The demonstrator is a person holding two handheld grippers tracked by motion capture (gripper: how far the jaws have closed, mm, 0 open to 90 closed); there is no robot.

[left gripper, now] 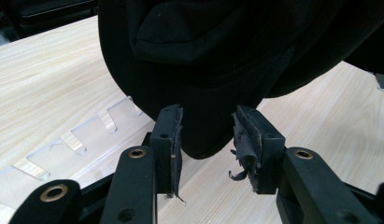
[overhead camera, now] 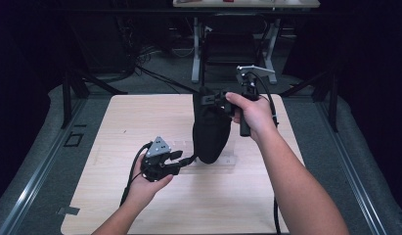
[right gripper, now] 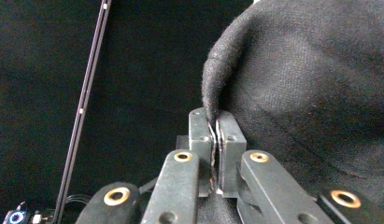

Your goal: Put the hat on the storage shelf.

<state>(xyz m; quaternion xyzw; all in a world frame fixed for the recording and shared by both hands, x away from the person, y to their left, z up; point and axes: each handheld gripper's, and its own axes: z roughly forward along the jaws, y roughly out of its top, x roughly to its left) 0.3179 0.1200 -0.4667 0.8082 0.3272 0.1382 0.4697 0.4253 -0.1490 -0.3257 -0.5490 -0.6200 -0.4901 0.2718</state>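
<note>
A black cloth bag [overhead camera: 211, 128] hangs above the table [overhead camera: 140, 122], its top edge pinched in the closed right claw [overhead camera: 219, 99], its lower tip between the half-open left claw [left gripper: 206, 142], pads not pressing.

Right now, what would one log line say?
right gripper: shut on black cloth | left gripper: open at cloth's bottom | table

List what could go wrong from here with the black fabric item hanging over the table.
1. The right tongs pinch only a thin edge of the black fabric item; its hanging weight could pull it free.
2. The left tongs straddle its bottom tip without pressing; closing now might catch just the tip.
3. The torn pad may grip poorly.
</note>
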